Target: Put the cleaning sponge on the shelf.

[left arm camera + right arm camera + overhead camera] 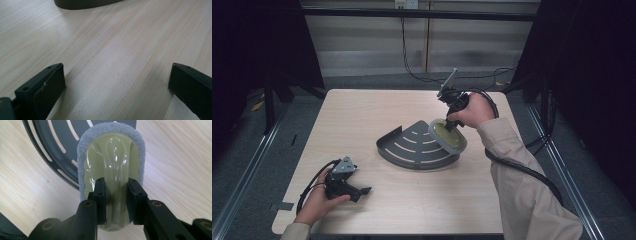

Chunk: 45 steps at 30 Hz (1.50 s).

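Sponge [111,152], grey-edged with glossy olive handle, overlaps slotted tray [60,135].

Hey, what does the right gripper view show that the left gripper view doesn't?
Right gripper view: the right gripper with its jaws clamped on the ridge handle of a green scrubber edged with a grey pad, over the slotted floor of the dark corner rack. Left gripper view: the left gripper, jaws wide apart with nothing between them. Both: the wooden table and part of the rack.
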Tool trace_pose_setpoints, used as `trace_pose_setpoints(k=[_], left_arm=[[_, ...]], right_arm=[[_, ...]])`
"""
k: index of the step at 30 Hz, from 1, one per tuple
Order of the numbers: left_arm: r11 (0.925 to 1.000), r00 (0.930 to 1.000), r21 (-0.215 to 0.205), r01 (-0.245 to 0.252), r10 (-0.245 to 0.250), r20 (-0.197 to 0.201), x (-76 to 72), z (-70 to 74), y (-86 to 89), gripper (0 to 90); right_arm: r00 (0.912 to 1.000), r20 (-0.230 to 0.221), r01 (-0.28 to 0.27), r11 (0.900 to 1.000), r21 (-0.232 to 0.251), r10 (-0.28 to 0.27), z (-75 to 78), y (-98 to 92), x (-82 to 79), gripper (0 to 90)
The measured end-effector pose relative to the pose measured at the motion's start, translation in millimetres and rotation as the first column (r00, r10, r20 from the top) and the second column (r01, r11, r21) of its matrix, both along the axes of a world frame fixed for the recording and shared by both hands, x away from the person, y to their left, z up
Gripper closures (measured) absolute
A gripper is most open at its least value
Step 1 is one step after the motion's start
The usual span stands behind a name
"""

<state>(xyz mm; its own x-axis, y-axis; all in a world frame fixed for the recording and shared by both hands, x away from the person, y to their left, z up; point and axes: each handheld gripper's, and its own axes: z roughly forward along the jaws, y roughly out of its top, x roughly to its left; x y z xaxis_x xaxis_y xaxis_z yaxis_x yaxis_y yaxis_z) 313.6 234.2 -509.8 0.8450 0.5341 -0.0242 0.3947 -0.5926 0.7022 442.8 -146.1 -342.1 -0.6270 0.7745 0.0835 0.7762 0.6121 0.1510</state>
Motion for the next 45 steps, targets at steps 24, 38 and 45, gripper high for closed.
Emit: trace_pose_setpoints(k=[24,38,45], left_arm=[[1.0,1.0,0.0,0.0,0.0,0.0,0.0,0.0,0.0,0.4],[1.0,1.0,-0.005,0.001,-0.001,-0.001,0.1,-0.3,-0.2,0.2],[1.0,1.0,-0.005,-0.001,0.001,-0.003,-0.1,-0.5,-0.3,0.2]], right_arm=[[0.9997,-0.004,0.024,1.0,-0.002,-0.024,-12.9,9.2,8.2,72.2],[0.9994,0.011,0.033,0.999,0.004,-0.033,-30.8,18.9,12.8,72.1],[0.9994,0.005,0.033,0.999,0.004,-0.033,-42.2,21.9,15.3,72.2]])
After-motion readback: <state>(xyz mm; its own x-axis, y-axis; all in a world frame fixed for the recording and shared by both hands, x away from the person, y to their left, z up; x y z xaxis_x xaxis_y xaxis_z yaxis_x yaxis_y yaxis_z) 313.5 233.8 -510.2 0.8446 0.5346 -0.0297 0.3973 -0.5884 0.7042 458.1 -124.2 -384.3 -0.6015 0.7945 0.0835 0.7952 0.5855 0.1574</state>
